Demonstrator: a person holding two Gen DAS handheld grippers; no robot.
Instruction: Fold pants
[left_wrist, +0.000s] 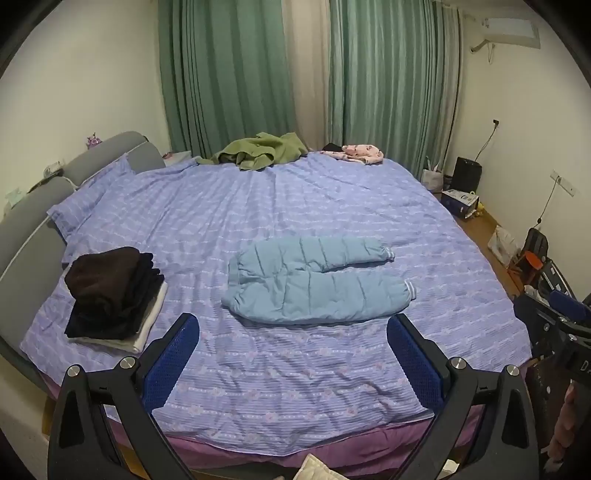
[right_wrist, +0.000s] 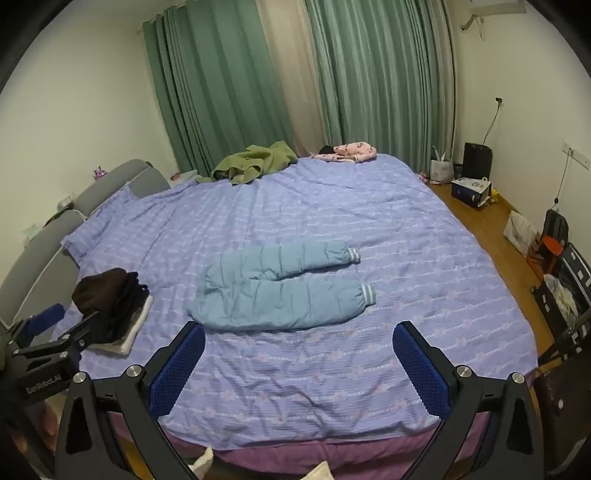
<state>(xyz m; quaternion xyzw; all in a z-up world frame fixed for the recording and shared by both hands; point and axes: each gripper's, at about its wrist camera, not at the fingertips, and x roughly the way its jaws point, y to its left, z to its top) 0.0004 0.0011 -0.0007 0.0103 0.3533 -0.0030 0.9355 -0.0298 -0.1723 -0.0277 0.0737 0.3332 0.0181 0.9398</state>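
Both tongs, left tongs (left_wrist: 291, 354) and right tongs (right_wrist: 299, 358), gape apart; folded clothes stack (left_wrist: 114, 295) lies beside blue pants (left_wrist: 314, 282).

A bed (left_wrist: 332, 206) with a lilac patterned cover carries light blue padded pants (left_wrist: 314, 282) laid flat mid-bed. A stack of folded dark clothes (left_wrist: 114, 295) sits beside the headboard; a green garment (left_wrist: 262, 149) and a pink garment (left_wrist: 360, 153) lie along the far edge.

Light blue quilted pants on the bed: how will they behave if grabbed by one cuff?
The light blue quilted pants look puffy and padded, so probably floppy yet bulky, draping in soft curves rather than creasing. Likely light for their size. The ribbed cuff looks thinner and should pinch easily; both grippers are open.
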